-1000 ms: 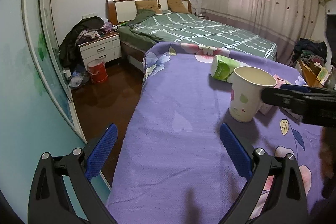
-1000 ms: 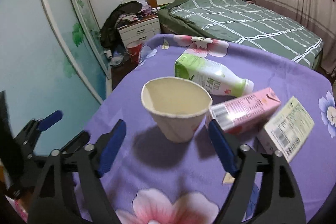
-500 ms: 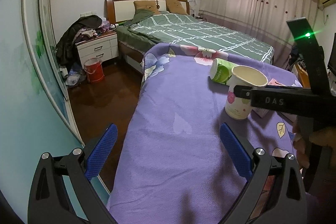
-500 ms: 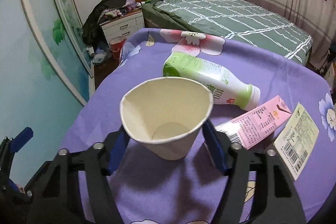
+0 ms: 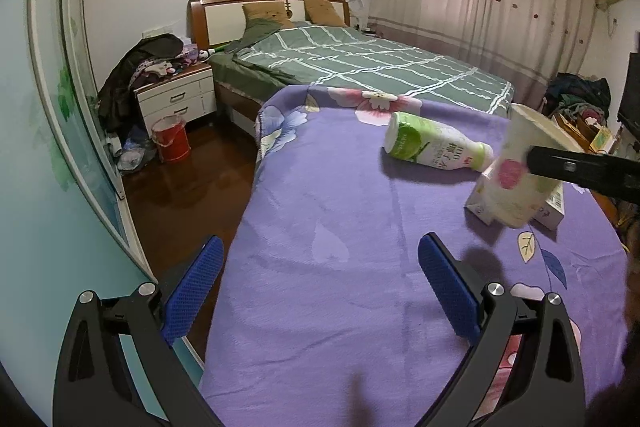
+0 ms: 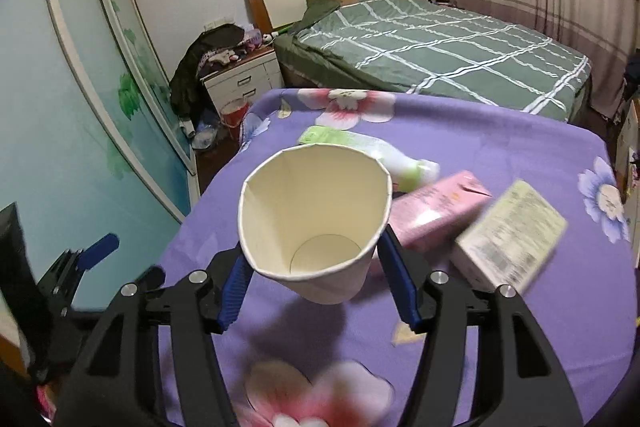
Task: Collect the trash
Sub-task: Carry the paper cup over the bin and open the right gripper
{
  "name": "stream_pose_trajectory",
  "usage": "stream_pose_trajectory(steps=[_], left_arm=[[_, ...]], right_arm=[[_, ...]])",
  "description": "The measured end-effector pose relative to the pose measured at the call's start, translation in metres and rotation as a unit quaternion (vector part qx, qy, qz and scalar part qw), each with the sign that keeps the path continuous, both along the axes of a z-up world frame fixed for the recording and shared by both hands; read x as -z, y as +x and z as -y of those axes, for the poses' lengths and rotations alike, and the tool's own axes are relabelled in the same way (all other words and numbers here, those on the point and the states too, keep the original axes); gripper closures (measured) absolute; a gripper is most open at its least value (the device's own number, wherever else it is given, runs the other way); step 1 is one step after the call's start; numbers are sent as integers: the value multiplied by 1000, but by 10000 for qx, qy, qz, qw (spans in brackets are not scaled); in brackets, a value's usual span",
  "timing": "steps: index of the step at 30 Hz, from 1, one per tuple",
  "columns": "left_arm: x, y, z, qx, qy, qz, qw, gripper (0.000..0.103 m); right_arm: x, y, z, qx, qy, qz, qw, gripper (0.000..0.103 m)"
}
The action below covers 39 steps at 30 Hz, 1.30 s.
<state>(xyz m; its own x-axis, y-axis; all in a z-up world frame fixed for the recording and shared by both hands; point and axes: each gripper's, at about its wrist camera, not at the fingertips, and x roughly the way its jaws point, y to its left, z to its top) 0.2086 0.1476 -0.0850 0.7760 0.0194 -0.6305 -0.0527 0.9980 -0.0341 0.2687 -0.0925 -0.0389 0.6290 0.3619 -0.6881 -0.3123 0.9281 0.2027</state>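
Paper cup [image 6: 316,227], cream inside with a pink flower print outside, sits pinched between the blue fingers [image 6: 394,279] of the right gripper [image 6: 316,285], lifted clear of the purple floral worktop [image 6: 500,339] with its shadow below; mouth tilted toward the camera, wall visibly squashed to an oval by the grip. The left wrist view shows the same cup in the air at the right edge, a black finger arm across its side. Left gripper [image 5: 320,291] hangs over the near edge of the worktop, fingers [image 5: 448,291] spread wide with nothing between them. Still lying on the cloth: green-and-white bottle [image 6: 372,153] on its side, pink carton [image 6: 436,211] and a pale box [image 6: 512,231] just beside it, both blurred. To do the carry well, the grip probably should not tighten further, since thin paper buckles and could slip out; holding low on the cup near the stiffer base looks safer than at the rim. Keeping it roughly upright would matter if dregs remain, though the bottom looks dry. No bag or bin for the trash is clearly shown near the worktop; a red bucket [image 5: 171,139] stands on the floor by the nightstand, whether that is the target cannot be told. The idle left gripper likely suits the bottle, taken across its body.
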Motion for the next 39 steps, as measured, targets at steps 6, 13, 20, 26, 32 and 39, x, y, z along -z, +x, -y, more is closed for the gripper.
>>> stream_pose_trajectory(steps=[6, 13, 20, 26, 32, 39], left_arm=[[-2, 9, 23, 252, 63, -38, 9997, 7], [-4, 21, 71, 748, 119, -38, 9971, 7], [-6, 32, 133, 1344, 202, -50, 9907, 7], [-1, 45, 193, 1934, 157, -189, 9808, 7], [9, 57, 245, 2355, 253, -390, 9708, 7], [17, 76, 272, 2501, 432, -619, 9653, 7]], right_arm=[[-5, -36, 68, 519, 61, 47, 9986, 44], [3, -83, 173, 1602, -96, -53, 9870, 42], [24, -126, 280, 2766, -511, -414, 9587, 41], [52, -149, 352, 3534, -464, -736, 9314, 40], [82, -158, 406, 4059, -475, -984, 9074, 35], [95, -164, 428, 4174, -126, -991, 9032, 22]])
